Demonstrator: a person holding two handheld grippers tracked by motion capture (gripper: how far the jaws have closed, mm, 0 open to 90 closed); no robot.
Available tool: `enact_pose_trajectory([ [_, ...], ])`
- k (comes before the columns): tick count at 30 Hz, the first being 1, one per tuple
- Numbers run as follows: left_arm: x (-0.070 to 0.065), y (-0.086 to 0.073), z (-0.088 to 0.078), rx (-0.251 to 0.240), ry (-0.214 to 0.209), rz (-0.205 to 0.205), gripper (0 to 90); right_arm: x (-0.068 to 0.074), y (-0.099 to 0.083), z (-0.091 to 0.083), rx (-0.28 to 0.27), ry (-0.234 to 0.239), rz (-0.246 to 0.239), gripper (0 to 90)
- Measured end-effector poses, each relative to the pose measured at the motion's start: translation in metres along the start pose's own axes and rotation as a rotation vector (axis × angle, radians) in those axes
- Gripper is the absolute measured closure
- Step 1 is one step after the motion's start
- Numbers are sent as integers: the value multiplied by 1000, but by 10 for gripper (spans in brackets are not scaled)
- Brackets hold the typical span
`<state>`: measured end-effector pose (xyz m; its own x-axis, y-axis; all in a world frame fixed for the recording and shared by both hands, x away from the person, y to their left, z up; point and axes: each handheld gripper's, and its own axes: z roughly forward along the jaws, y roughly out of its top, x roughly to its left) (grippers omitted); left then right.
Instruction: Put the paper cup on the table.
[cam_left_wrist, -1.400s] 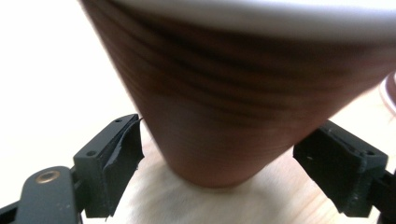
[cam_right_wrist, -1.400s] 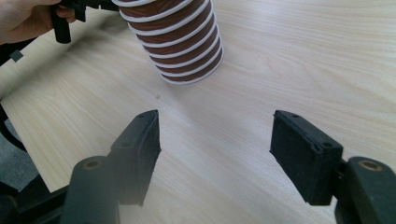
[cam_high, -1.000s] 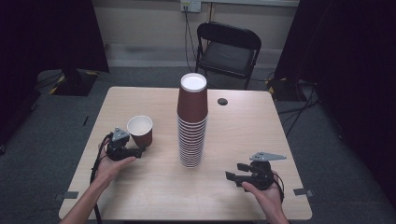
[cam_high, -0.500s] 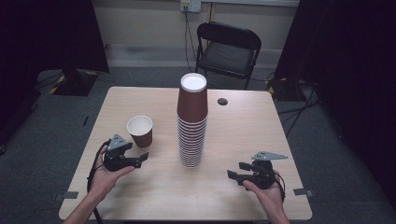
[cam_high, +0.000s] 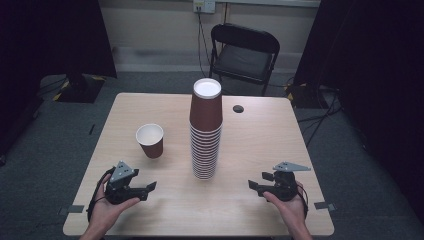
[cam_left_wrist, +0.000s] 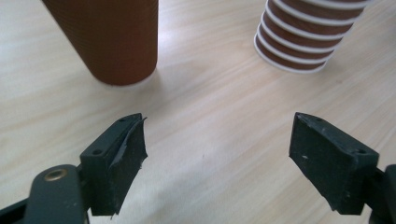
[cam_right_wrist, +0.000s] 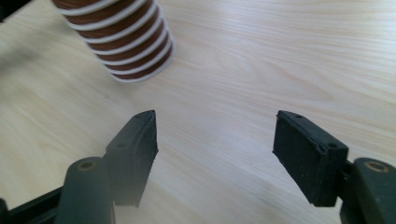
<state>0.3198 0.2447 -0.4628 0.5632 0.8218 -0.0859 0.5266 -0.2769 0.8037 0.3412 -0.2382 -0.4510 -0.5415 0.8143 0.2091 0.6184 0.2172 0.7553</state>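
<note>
Both grippers, left (cam_high: 145, 189) and right (cam_high: 256, 186), gape empty; single paper cup (cam_high: 150, 140) looks light, crushable: pinch mid-wall gently, clear of stack (cam_high: 205, 131)

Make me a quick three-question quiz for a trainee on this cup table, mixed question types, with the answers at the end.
1. True or false: the single cup stands upright on the table, apart from the stack.
2. Multiple choice: the left gripper is A) shut on the cup, B) open and holding nothing, C) shut on the stack.
3. Fill in: the small dark disc lies on the stack's ____ side in the high view.

Key
1. True; it is at the stack's left.
2. B; the right gripper is open too.
3. Right, and farther from the person.
</note>
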Motion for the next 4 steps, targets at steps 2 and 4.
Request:
enact_pose_trajectory([
  [2, 0, -1, -1, -2, 5, -4, 185, -2, -2, 2, 5, -9, 0, 287],
  [4, 2, -2, -1, 6, 6, -1, 185, -5, -5, 6, 18, -28, -12, 278],
])
